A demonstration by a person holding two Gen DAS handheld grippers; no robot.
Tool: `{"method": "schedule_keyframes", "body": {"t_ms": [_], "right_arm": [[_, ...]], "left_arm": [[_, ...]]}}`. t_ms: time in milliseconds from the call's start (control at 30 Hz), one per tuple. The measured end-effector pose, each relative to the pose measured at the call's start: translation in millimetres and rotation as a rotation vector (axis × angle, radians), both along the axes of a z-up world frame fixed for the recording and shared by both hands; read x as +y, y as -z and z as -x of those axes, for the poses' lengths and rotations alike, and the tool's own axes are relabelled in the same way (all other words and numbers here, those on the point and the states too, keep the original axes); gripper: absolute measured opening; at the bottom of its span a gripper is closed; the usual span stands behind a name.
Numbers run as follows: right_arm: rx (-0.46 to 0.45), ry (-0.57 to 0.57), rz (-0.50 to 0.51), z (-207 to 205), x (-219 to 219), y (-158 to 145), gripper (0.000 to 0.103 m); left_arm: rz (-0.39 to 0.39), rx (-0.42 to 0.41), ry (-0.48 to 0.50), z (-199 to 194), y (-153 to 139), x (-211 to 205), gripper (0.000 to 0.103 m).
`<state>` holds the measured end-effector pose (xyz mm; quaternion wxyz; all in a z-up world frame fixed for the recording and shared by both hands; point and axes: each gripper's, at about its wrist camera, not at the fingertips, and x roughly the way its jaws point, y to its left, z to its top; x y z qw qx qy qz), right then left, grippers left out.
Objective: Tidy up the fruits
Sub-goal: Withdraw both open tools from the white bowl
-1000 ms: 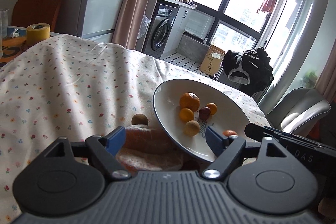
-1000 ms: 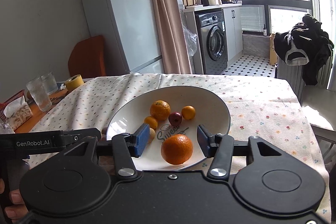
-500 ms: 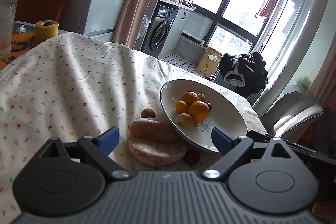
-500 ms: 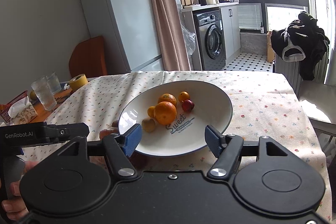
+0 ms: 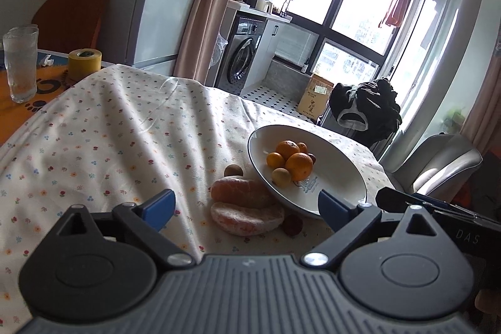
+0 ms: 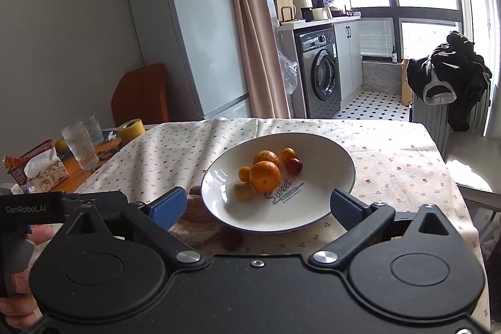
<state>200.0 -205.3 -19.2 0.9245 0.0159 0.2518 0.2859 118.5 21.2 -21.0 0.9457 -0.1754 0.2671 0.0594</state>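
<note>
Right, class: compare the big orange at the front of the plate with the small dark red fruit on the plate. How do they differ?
1. Colour: the big orange is bright orange; the dark red fruit is deep red.
2. Size: the big orange is clearly larger than the dark red fruit.
3. Place: the big orange sits against the other fruits near the plate's middle; the dark red fruit lies to its right, beside a small orange.
Both are round and rest on the white plate.

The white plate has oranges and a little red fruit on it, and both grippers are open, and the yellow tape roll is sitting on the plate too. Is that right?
Almost. The yellow tape roll isn't on the plate; the left wrist view shows it far off at the table's edge, near the glass. The rest holds: oranges, a red fruit, and the left gripper and right gripper open.
</note>
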Motion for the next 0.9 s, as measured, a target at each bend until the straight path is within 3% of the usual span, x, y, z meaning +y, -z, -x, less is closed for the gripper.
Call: {"method": "schedule_keyframes", "body": {"t_ms": [133, 533, 900], "right_arm": [[-0.010, -0.012, 0.005, 7, 5, -3, 0.103], [-0.025, -0.043, 0.017, 20, 13, -13, 0.103], [0.033, -0.070, 0.024, 28, 21, 9, 0.103]], "left_arm": [[-0.006, -0.012, -0.003, 9, -3, 3, 0.103], [-0.020, -0.024, -0.023, 27, -6, 16, 0.103], [-0.026, 0.002, -0.011, 44, 10, 26, 0.103]]}}
